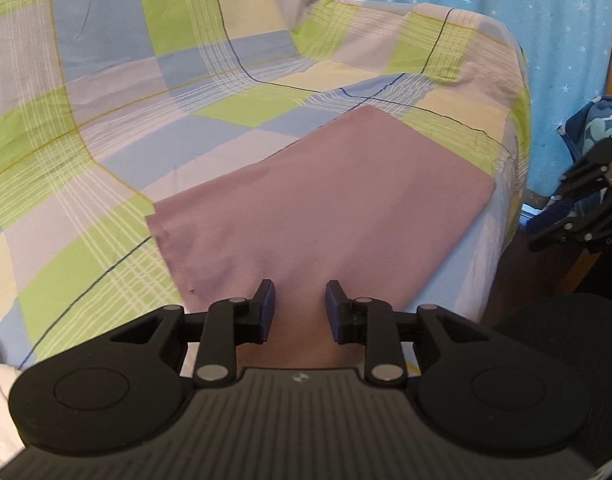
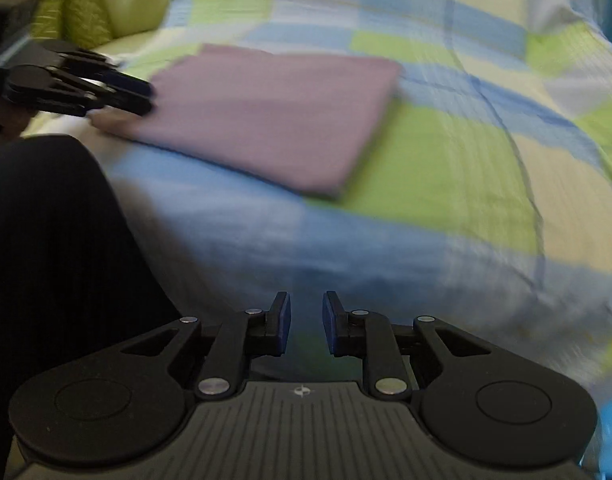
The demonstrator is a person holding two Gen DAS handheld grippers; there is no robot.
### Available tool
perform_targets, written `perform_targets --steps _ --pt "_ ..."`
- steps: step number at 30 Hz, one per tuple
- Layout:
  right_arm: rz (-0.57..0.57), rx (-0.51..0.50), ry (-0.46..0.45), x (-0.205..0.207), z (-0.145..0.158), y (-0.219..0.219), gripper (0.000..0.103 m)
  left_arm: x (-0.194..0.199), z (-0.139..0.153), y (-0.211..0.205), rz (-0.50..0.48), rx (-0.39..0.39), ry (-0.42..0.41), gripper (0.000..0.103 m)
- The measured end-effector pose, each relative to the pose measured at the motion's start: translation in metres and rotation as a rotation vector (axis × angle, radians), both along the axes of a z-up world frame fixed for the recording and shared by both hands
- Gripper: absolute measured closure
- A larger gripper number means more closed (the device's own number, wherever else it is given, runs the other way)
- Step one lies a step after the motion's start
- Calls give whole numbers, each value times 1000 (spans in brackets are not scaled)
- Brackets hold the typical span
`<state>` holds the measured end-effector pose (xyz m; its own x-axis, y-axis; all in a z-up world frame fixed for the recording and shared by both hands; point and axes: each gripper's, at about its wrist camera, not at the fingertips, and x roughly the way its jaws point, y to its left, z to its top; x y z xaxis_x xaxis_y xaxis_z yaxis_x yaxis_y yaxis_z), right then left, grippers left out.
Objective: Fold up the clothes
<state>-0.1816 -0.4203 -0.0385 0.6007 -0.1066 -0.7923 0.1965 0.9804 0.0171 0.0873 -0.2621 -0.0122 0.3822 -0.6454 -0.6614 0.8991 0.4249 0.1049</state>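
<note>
Bed (image 1: 117, 128) fills both views, spread with a checked cover of green, blue and cream squares. On it lies one garment (image 1: 326, 204) — a mauve piece already folded into a flat rectangle, close to the near edge of the bed. From the left wrist view its long axis runs from near-left to far-right, and one short edge comes right under the left gripper (image 1: 299, 308).

That gripper is plainly the nearer: its jaws stand partly open with a clear gap and nothing between them, poised directly above the cloth's near margin. In the right wrist view it shows at the garment's left corner (image 2: 121, 96), touching or just short of it — motion blur leaves that unsettled.

The right gripper (image 2: 306, 322) is well apart from the garment (image 2: 273, 116), which lies ahead and slightly left of it. Its jaws are also parted, by a narrower gap, and hold nothing. A dark trouser leg (image 2: 53, 240) of the person sits at its left.

Count: one bed, one folded garment, two grippers. Judging by the tidy rectangle, the folding looks nearly finished; any further fold would likely fall to the left gripper.
</note>
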Motion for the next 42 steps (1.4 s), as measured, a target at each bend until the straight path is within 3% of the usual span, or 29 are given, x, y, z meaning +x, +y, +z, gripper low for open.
perform_targets --steps 3,5,6,8,11,18,22,29,36,42 --pt "-36 -10 -92 -2 13 -4 79 -4 1 5 -7 1 -20 79" --pt "-12 -45 -131 6 18 1 68 -8 3 5 -22 0 -29 79" --pt "26 -94 -137 14 20 9 66 -12 4 4 -38 6 -50 79" --pt "126 -214 -150 30 21 28 52 -20 5 2 -81 24 -106 76" --pt "279 -376 -146 44 17 51 51 -38 3 2 -188 81 -233 70" --pt "515 -530 -100 75 -3 77 57 -65 -13 4 -429 194 -431 67" --pt "551 -590 -125 75 -8 71 58 -73 -27 1 -496 243 -512 65" --pt "462 -735 -92 59 -16 51 64 -81 -40 4 -435 390 -703 64" --pt "566 -799 -134 74 -23 77 71 -96 -54 -26 -388 420 -784 67" --pt "551 -888 -79 82 -25 65 72 -88 -55 -31 -364 446 -809 64"
